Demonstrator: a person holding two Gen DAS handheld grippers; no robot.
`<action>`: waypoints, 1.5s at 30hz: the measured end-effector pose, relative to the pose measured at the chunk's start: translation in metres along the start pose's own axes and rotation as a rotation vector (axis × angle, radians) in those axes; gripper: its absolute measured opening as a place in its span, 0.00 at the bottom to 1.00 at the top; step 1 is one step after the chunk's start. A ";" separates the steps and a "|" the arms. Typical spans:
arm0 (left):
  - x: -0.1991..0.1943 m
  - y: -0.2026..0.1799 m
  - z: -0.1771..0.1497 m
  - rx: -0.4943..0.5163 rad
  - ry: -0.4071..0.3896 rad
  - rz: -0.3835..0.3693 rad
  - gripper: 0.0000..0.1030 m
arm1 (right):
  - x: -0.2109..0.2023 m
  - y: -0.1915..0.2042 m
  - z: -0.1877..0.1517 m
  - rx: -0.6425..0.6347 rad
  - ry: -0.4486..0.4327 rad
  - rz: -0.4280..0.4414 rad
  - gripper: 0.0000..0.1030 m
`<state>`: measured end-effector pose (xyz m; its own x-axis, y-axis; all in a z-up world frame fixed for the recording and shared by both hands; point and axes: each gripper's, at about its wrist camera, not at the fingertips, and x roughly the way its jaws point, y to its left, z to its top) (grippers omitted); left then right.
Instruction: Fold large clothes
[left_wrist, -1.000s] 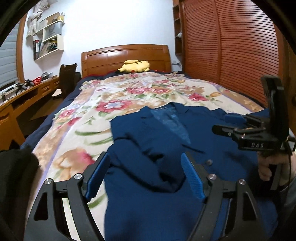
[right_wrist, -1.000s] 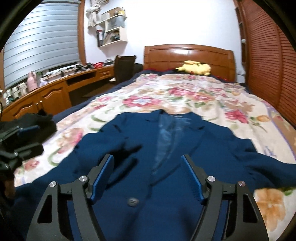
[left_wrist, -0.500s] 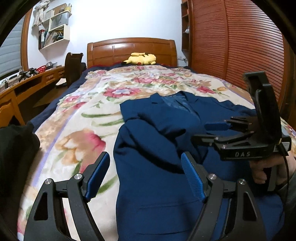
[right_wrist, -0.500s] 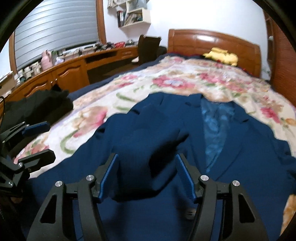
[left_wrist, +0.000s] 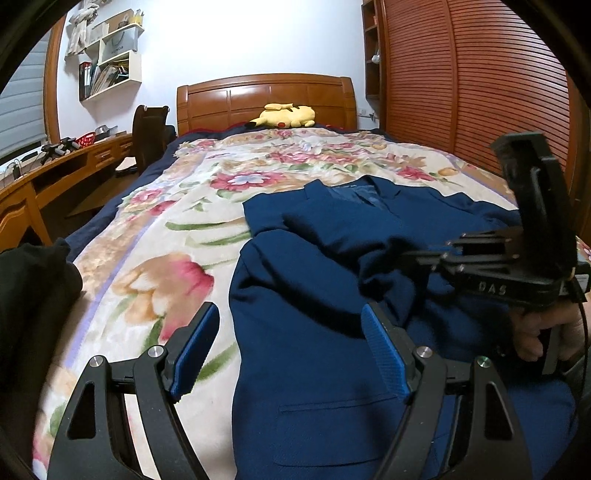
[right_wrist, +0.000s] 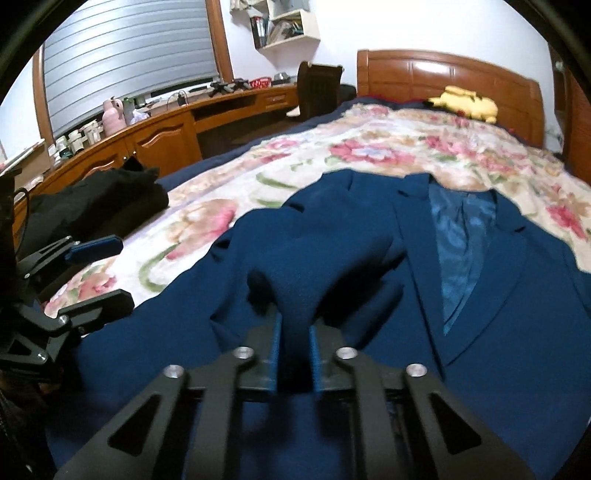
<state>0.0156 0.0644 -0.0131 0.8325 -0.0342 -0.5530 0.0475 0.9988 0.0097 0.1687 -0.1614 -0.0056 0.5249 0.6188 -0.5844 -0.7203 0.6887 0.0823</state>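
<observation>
Pinching jacket (right_wrist: 369, 369), right gripper (right_wrist: 293, 347)

Floral-blanketed bed (left_wrist: 155, 266) – blue jacket (left_wrist: 314, 332), black garment (right_wrist: 92, 203), yellow plush (left_wrist: 286, 115)

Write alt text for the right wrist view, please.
The right gripper is shut on a bunched fold of a blue jacket spread on a floral blanket. The open left gripper sits at the left edge.
</observation>
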 end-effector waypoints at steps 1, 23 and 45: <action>0.000 0.000 0.000 -0.003 0.002 -0.001 0.78 | -0.001 0.000 -0.001 -0.005 -0.012 -0.011 0.07; 0.005 0.008 -0.002 -0.030 0.002 -0.032 0.78 | -0.057 0.004 -0.017 -0.005 -0.048 -0.162 0.14; 0.002 0.019 -0.004 -0.087 -0.006 -0.091 0.78 | 0.023 0.019 0.090 -0.030 0.197 -0.329 0.52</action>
<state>0.0158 0.0839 -0.0175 0.8303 -0.1246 -0.5433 0.0747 0.9908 -0.1131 0.2082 -0.1005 0.0555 0.6350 0.2801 -0.7199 -0.5423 0.8253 -0.1573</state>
